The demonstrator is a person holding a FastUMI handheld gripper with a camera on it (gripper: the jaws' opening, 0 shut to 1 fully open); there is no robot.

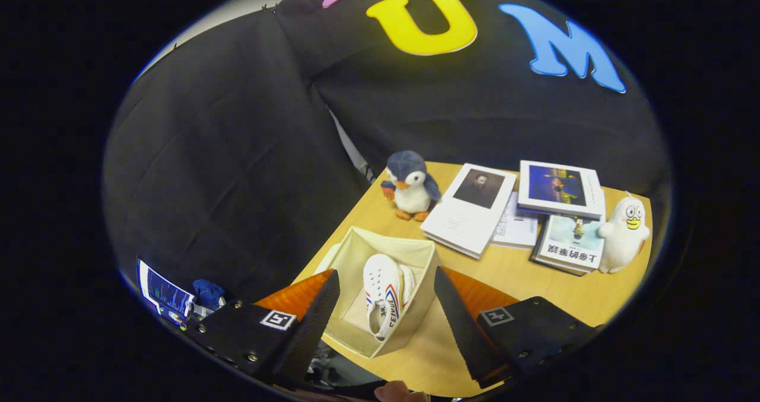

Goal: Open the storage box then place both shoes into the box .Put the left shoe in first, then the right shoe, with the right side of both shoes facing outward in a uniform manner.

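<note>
The cream storage box (409, 249) stands open on the wooden table (522, 271), near its left edge. Inside it a white shoe (383, 295) with red and blue stripes lies on its side; a second white shoe edge (408, 283) shows close behind it against the box's right wall. My gripper (386, 298) hangs above the box, open, with the box and shoes seen between its two fingers (317, 316). Nothing is held between them.
A penguin plush (411, 185) stands beyond the box. Several books (472, 209) lie to the right of it, with a white duck-faced plush (624, 233) at the far right. A fingertip (399, 392) shows at the table's near edge. A screen (163, 292) sits off the table, left.
</note>
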